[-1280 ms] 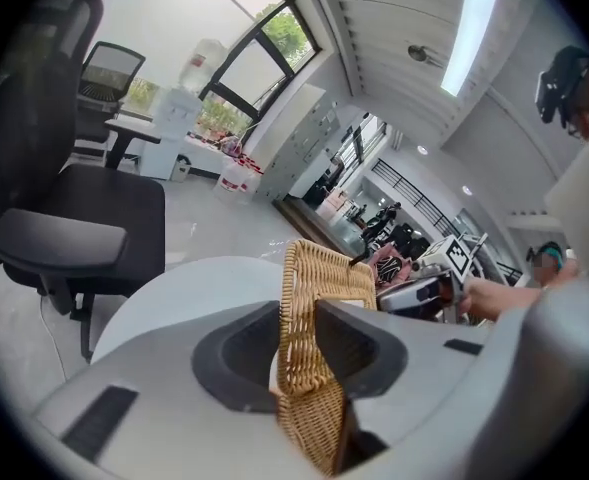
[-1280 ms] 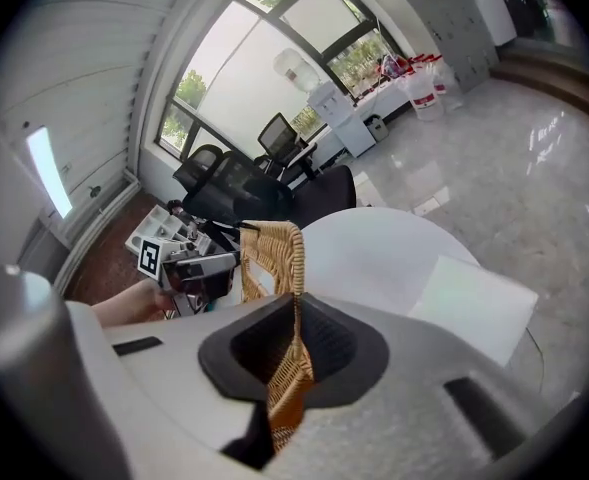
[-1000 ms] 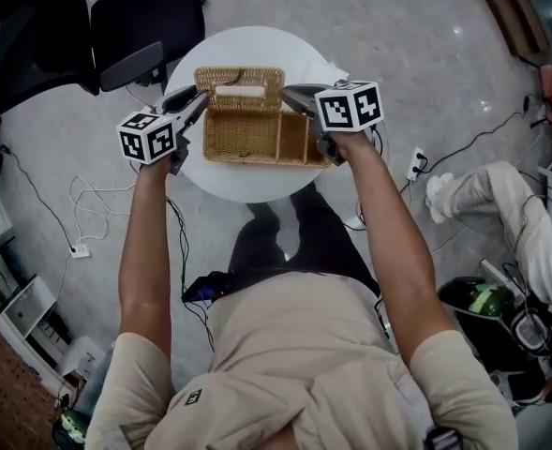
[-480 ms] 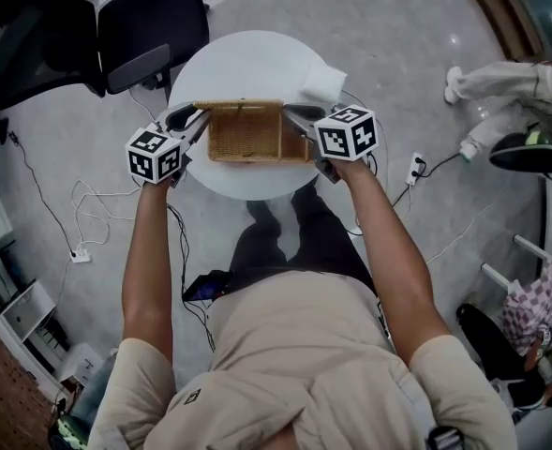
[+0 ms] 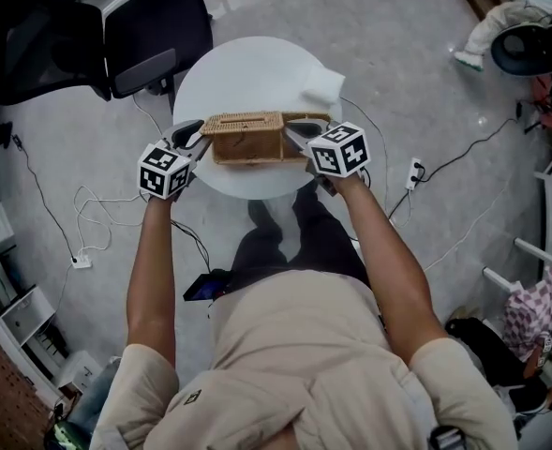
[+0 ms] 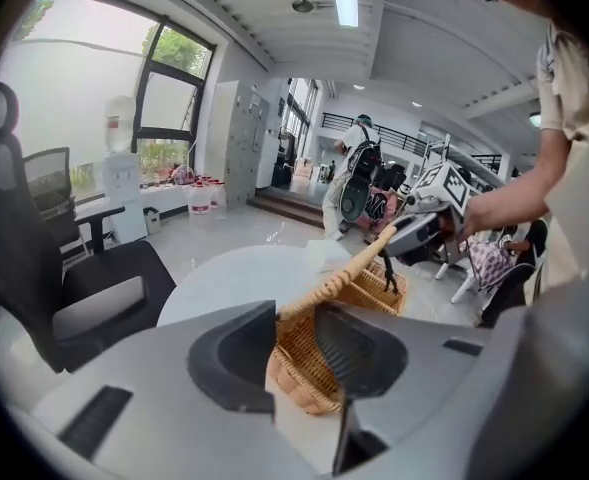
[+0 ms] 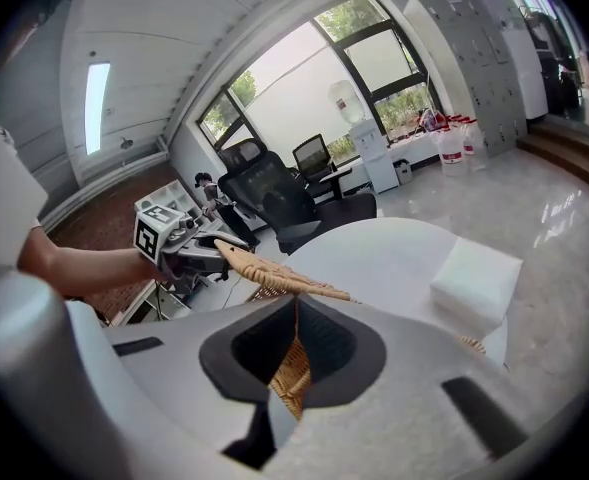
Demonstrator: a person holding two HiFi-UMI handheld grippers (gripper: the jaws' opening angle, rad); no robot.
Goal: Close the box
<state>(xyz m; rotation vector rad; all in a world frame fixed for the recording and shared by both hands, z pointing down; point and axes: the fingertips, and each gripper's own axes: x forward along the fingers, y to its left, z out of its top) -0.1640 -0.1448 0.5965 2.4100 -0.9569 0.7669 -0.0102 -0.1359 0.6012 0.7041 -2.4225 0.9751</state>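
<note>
A round white tabletop (image 5: 243,68) is recorded. A wicker box (image 5: 247,139) is set at its near edge; a white block (image 5: 320,87) is placed at its right edge.

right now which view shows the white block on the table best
The right gripper view: the white block sits large and unobstructed on the round table. The head view shows it small at the table's far right edge. The left gripper view gives only a pale patch beyond the wicker lid.

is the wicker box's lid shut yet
Not shut: the lid slants up over the box, with a gap under it in both gripper views.
</note>
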